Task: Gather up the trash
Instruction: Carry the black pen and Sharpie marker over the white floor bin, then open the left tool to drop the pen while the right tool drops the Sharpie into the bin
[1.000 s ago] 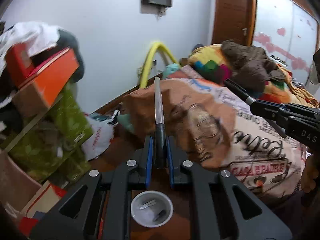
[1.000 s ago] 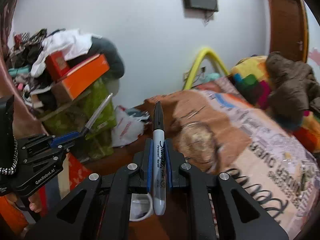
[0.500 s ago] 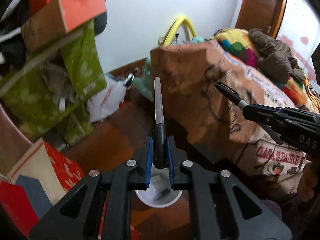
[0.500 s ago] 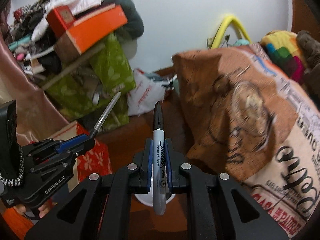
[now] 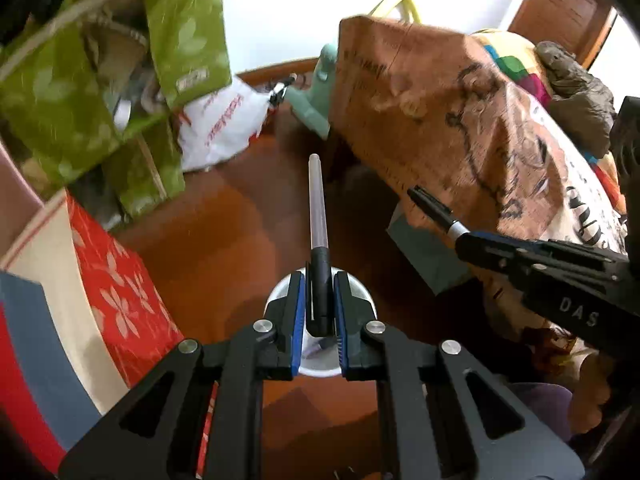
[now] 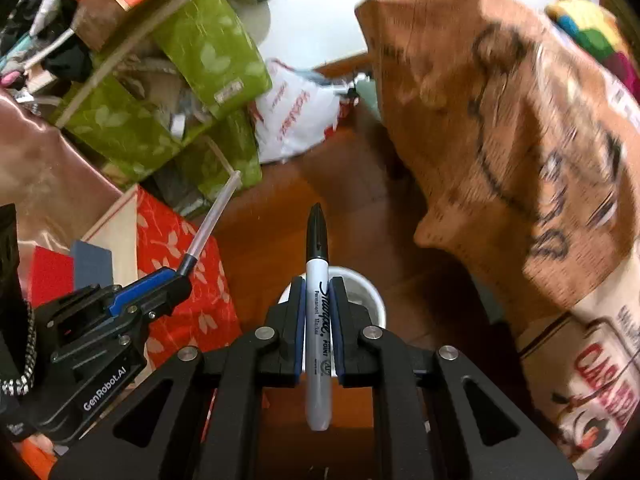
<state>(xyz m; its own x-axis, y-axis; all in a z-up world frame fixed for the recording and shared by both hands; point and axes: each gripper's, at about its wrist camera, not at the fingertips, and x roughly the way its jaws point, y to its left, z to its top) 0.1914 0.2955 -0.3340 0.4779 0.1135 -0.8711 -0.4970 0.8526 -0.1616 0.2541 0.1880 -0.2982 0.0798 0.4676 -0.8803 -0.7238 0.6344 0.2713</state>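
I hold two pens: my left gripper (image 5: 320, 308) squeezes one thin grey plastic pen (image 5: 318, 208), my right gripper (image 6: 318, 312) one black-capped marker (image 6: 318, 320), both above one round white cup (image 6: 360, 292)

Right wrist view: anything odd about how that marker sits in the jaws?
Yes. The marker is clamped near its middle, so its rear end sticks back past the jaws. The white cup sits directly beneath.
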